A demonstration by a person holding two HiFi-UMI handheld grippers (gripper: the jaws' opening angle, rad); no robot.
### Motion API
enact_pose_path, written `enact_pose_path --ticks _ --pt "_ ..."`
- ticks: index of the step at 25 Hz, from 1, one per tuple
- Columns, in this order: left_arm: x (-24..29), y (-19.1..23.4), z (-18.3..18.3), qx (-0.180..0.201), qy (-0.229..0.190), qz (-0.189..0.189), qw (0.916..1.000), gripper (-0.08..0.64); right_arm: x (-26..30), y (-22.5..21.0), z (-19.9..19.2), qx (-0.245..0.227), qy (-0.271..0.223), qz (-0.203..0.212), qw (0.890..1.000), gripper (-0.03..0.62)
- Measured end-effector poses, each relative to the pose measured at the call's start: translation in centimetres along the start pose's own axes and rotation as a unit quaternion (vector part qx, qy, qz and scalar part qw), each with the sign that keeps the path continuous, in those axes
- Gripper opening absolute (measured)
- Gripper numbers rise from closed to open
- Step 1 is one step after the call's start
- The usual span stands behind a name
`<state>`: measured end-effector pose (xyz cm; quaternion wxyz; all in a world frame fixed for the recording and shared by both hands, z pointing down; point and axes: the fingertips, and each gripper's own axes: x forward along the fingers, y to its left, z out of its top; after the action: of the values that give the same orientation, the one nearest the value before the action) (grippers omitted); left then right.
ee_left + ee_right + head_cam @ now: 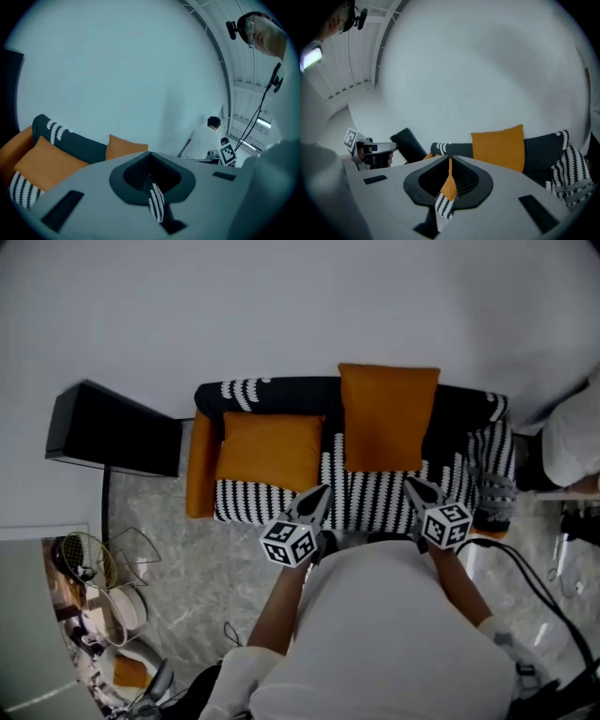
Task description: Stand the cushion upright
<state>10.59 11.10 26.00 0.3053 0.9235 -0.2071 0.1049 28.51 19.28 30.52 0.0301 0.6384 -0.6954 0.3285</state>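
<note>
A person in a smooth white shirt [375,634] is facing a sofa [281,392] and holding a gripper in each hand, with both forearms reaching forward from close beside the body. The left gripper [316,496] is pointing ahead and slightly downward at the front edge of the seat [375,493]. Its pointed grey jaws are pressed together with nothing between them. A cube [289,542] printed with black-and-white square markers is sitting behind the jaws. The right gripper [414,487] is mirroring that pose, angled a little more downward. Its jaws are likewise closed and empty, and its own marker cube [445,524] is just behind. Neither gripper is touching the sofa. Under the person a glossy grey marbled floor [197,568] is showing. The seat is covered in soft black-and-white striped fabric, and the back is plain black. A smooth orange armrest [199,465] is closing off the left end. The left cushion [270,451], square, orange and plump, is lying back at a slant on the seat, with its top edge against the sofa back. The right cushion [387,416], the same orange, is standing upright against the back, well clear of the first. A striped cloth [495,486] is draping over the sofa's right end. A flat black box [112,430] is sitting left of the sofa. Behind everything a plain white wall [300,306] is rising.
</note>
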Motion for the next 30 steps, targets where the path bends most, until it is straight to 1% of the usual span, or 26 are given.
enact_pose_path --ticks 6,10,14,18,20,22,24,27,30 --pt "0.0 0.7 -0.3 -0.032 -0.021 0.039 0.9985 0.002 1.1 -1.4 1.3 -0.015 0.011 0.032 0.999 0.041" --pt "-0.3 1.7 -0.5 -0.050 -0.043 0.081 0.9946 0.002 2.5 -2.2 1.7 -0.033 0.030 0.072 0.996 0.041" --pt "-1.0 2.2 -1.1 -0.048 -0.055 0.123 0.9898 0.002 3.8 -1.9 1.1 -0.067 0.060 0.126 0.988 0.041" --pt "-1.8 2.5 -2.0 -0.045 -0.054 0.151 0.9860 0.002 4.8 -0.3 0.5 -0.108 0.078 0.171 0.976 0.041" --pt "-2.4 2.9 -2.4 -0.052 -0.057 0.157 0.9845 0.002 5.2 0.5 0.0 -0.119 0.082 0.181 0.973 0.041" --pt "-3.1 3.8 -2.4 -0.055 -0.058 0.161 0.9837 0.002 6.1 1.2 0.0 -0.120 0.077 0.180 0.973 0.041" --pt "-3.8 4.9 -2.4 -0.055 -0.056 0.163 0.9836 0.001 6.9 2.4 0.2 -0.110 0.068 0.181 0.975 0.041" --pt "-5.0 6.4 -2.0 -0.053 -0.054 0.156 0.9849 0.002 8.1 4.5 0.1 -0.105 0.061 0.185 0.975 0.041" --pt "-6.4 8.4 -1.0 -0.052 -0.058 0.142 0.9867 0.002 10.2 6.1 0.1 -0.100 0.056 0.168 0.979 0.041"
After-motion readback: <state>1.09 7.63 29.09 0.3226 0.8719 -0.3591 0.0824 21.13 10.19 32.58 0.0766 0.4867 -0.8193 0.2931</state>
